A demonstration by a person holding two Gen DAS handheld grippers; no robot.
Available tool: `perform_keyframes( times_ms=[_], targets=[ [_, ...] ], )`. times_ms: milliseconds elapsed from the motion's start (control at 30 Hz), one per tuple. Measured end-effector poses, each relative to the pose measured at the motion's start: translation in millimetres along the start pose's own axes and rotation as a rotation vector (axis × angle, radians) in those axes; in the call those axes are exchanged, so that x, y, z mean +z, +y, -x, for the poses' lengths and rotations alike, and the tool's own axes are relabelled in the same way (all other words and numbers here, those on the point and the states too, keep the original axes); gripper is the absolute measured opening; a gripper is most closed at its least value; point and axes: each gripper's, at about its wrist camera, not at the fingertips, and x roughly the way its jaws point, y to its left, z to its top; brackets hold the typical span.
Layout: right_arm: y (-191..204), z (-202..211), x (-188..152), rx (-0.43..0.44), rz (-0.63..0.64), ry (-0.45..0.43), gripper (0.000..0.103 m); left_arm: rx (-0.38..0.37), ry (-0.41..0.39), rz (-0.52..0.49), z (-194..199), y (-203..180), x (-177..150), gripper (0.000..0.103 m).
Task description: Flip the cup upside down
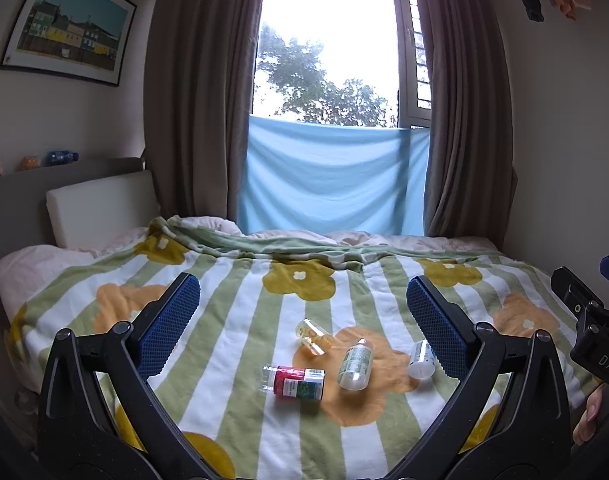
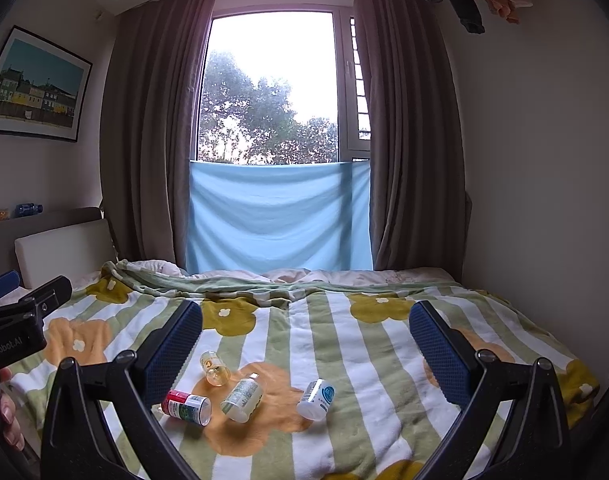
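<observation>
- Cup candidates: I see four small plastic containers lying on their sides on the blanket (image 1: 232, 344), none upright. I cannot tell which one counts as the cup.
- Amber clear container (image 1: 314, 337) looks open-mouthed and most cup-like; I judge it the probable target.
- Red-labelled container (image 1: 294, 382), green-labelled container (image 1: 356, 364) and white container (image 1: 421, 358) lie just beside it in a loose cluster.
- Handling estimate: light, rigid, smooth-walled plastic. It will likely roll on the soft bedding and slip under a shallow pinch. I plan to grip across the middle of the side wall, not the rim.
- Left gripper (image 1: 303, 294): fingers spread wide, holding nothing. The cluster lies below and between them, apart from both pads.
- Right gripper (image 2: 305, 322): fingers spread wide, empty. The cluster lies low and toward its left finger, with the red-labelled one partly hidden behind that finger.
- Both grippers hover above the bed; no contact is made.
</observation>
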Motion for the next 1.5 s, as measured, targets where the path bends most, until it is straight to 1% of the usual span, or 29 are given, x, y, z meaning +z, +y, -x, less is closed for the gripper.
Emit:
perform_keyframes(
  times_ms=[200,300,400,500,567,633,700,767,867,967,1067,1133,1200,1267,1300,1367,1433,1500],
  targets=[
    [1.9,-1.3,-0.8,0.002,0.000,0.007,0.103,-0.002,0.014,-0.004,-1.3,1.3,-1.4,0.103],
    [3.4,-9.4,-3.5,0.014,-0.002,0.039,0.103,0.005,0.065,-0.009,-12.2,6.9,-3.1,0.103],
    [2.4,-23.7,-8.3,0.017,-0.003,0.086,0.103,0.029,0.159,-0.019,-39.8,16.2,-7.0,0.103],
    [-1.7,-47.1,-18.9,0.042,-0.023,0.159,0.103,0.046,0.283,-0.016,-80.8,29.4,-16.0,0.103],
    [-2.6,-65.5,-25.0,0.059,-0.031,0.206,0.103,0.040,0.370,-0.002,-110.7,38.8,-26.3,0.103],
    [-1.1,-89.1,-34.7,0.072,-0.024,0.258,0.103,0.030,0.438,0.012,-137.2,47.2,-39.1,0.103],
    [1.7,-113.5,-46.3,0.087,-0.020,0.316,0.103,0.034,0.505,0.004,-164.7,49.7,-55.4,0.103],
    [3.6,-134.3,-58.8,0.114,-0.034,0.369,0.103,0.024,0.579,-0.010,-193.5,49.6,-73.9,0.103],
    [7.9,-156.0,-76.6,0.150,-0.056,0.427,0.103,0.022,0.688,-0.047,-236.3,46.7,-104.6,0.103],
    [11.2,-171.6,-91.5,0.166,-0.060,0.472,0.103,0.012,0.810,-0.090,-277.1,41.6,-137.2,0.103],
    [12.4,-182.8,-102.7,0.173,-0.059,0.499,0.103,0.013,0.890,-0.098,-308.7,41.0,-165.5,0.103],
    [13.0,-190.2,-107.6,0.174,-0.057,0.513,0.103,0.006,0.916,-0.113,-323.9,40.4,-176.6,0.103],
    [14.4,-196.1,-111.8,0.176,-0.052,0.523,0.103,-0.029,0.941,-0.164,-334.8,39.2,-179.6,0.103],
    [13.4,-199.8,-115.7,0.177,-0.040,0.530,0.103,-0.127,0.945,-0.263,-339.8,35.3,-175.6,0.103],
    [12.4,-202.4,-117.4,0.176,-0.032,0.529,0.103,-0.171,0.941,-0.337,-341.7,32.5,-172.0,0.103],
    [8.5,-204.7,-119.8,0.168,-0.016,0.527,0.103,-0.257,0.927,-0.518,-341.6,22.4,-168.6,0.103],
    [4.6,-209.5,-122.4,0.163,-0.014,0.528,0.103,-0.345,0.962,-0.693,-342.0,10.9,-174.6,0.103],
    [1.1,-214.1,-125.8,0.159,-0.021,0.535,0.103,-0.432,0.988,-0.817,-340.8,0.1,-184.1,0.103]
  ],
)
